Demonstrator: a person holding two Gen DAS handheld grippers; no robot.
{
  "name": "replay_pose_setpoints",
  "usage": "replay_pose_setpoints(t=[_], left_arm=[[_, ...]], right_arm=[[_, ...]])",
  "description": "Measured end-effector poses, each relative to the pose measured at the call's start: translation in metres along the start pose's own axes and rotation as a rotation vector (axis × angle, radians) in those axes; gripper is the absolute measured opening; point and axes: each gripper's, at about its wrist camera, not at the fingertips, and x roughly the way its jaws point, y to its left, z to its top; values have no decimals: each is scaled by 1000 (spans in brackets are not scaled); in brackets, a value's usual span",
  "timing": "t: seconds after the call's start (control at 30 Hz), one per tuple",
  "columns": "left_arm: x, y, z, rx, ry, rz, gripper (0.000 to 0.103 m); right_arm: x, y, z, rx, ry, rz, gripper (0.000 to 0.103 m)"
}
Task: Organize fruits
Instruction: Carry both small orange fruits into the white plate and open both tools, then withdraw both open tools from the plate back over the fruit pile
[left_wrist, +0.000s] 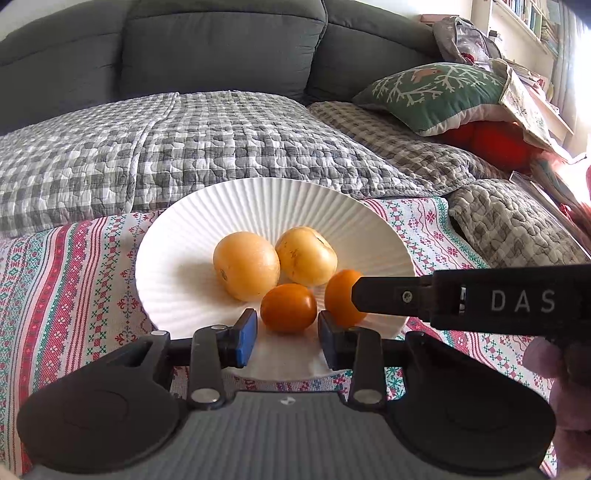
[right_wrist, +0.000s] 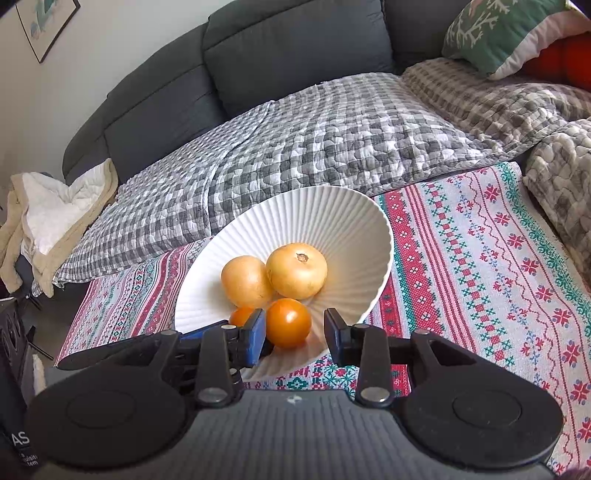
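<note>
A white ribbed plate (left_wrist: 207, 221) lies on a patterned cloth and holds two large pale yellow fruits (left_wrist: 245, 265) (left_wrist: 306, 255) and two small orange fruits (left_wrist: 289, 307) (left_wrist: 341, 297). My left gripper (left_wrist: 287, 332) is open at the plate's near rim, just before one small orange fruit. My right gripper (right_wrist: 295, 330) is open, its fingers on either side of the other small orange fruit (right_wrist: 288, 322) without pressing it. The right gripper's finger (left_wrist: 384, 295) reaches in from the right in the left wrist view. The plate (right_wrist: 354, 229) and both yellow fruits (right_wrist: 297, 270) (right_wrist: 245, 281) show in the right wrist view.
The red, green and white patterned cloth (right_wrist: 480, 266) covers the surface under the plate. Behind it are a grey checked quilt (left_wrist: 184, 140), a dark grey sofa back (left_wrist: 221, 48) and a green cushion (left_wrist: 436, 92). A beige towel (right_wrist: 48, 221) lies at far left.
</note>
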Motion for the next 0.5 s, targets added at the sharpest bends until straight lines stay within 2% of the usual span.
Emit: replay_pose_setpoints(t=[0.13, 0.2, 0.5], left_arm=[[-5, 1, -2, -7, -5, 3, 34], [-10, 0, -3, -8, -8, 9, 43], [-39, 0, -4, -17, 13, 34, 63]], right_arm=[[-4, 0, 1, 20, -8, 4, 47], [-7, 0, 2, 30, -13, 4, 50], [-29, 7, 2, 19, -20, -26, 69]])
